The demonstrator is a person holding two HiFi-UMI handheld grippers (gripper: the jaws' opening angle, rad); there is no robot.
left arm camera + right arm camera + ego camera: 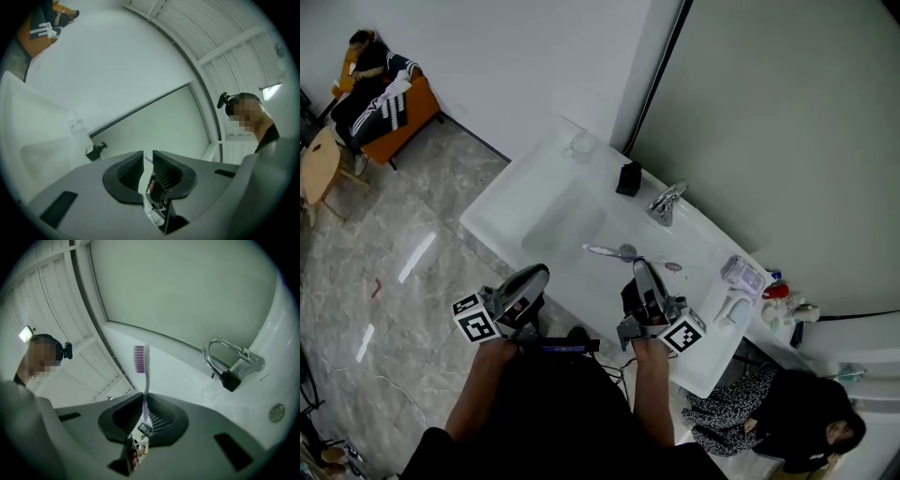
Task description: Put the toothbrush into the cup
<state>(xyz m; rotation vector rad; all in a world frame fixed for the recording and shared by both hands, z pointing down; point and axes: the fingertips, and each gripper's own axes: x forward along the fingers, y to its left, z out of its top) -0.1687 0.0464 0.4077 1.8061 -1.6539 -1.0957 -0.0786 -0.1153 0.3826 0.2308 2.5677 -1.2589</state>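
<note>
Right gripper (144, 401) pinching toothbrush (146, 376) by its handle, left gripper (148, 157) hovering empty with jaws slightly parted, cup (581, 145) sitting on sink (502, 202) corner.

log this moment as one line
right gripper: shut on toothbrush | left gripper: open, empty | cup: far corner of sink counter | toothbrush not yet in cup
</note>
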